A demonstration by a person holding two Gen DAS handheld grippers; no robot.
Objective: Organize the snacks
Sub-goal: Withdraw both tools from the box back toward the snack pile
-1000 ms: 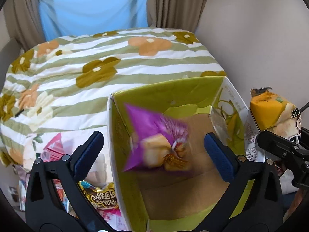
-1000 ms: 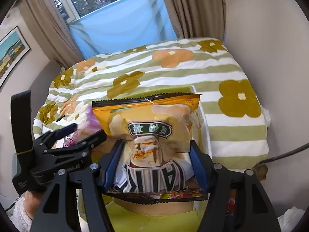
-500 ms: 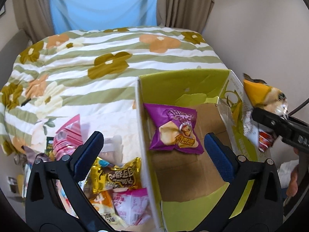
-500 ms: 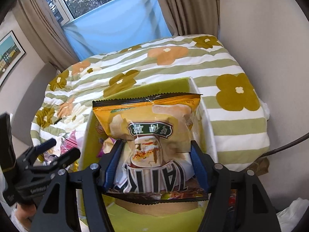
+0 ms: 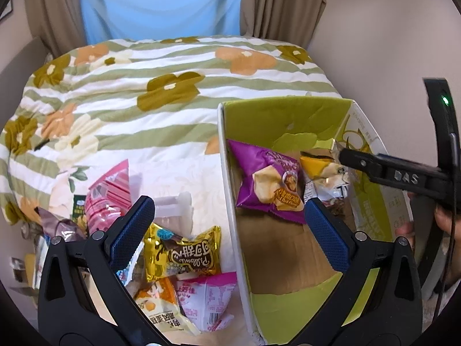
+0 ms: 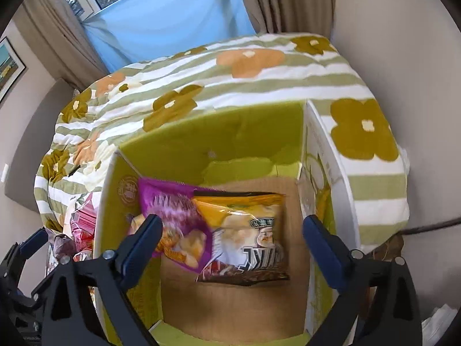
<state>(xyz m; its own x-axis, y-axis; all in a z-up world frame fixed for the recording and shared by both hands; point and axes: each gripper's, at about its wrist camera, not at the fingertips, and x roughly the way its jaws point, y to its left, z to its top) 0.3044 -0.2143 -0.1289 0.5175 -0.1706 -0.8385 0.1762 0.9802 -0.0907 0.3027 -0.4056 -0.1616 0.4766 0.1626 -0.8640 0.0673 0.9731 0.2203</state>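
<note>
A green-lined cardboard box [image 5: 288,115] [image 6: 230,132] stands on the flowered bedspread. Inside lie a purple snack bag [image 5: 268,178] [image 6: 170,213] and an orange-and-brown snack bag [image 6: 247,236] [image 5: 319,170], which overlaps the purple one's right side and looks blurred. My right gripper [image 6: 230,245] is open and empty above the box; its side shows in the left wrist view [image 5: 397,176]. My left gripper [image 5: 227,230] is open and empty, straddling the box's left wall. Loose snacks lie left of the box: a gold bag [image 5: 181,253], a pink bag [image 5: 109,190] and a pink-white bag [image 5: 207,300].
The bedspread [image 5: 144,109] stretches back to a blue curtain [image 5: 161,3]. A wall [image 5: 389,28] runs close along the box's right side. More wrapped snacks [image 5: 155,308] pile at the bed's near left edge. A cable [image 6: 426,225] hangs at the right.
The purple bag dropped from my left gripper into the box. My right gripper moved over the box, opened and let the orange-and-brown bag fall in. My left gripper shifted left.
</note>
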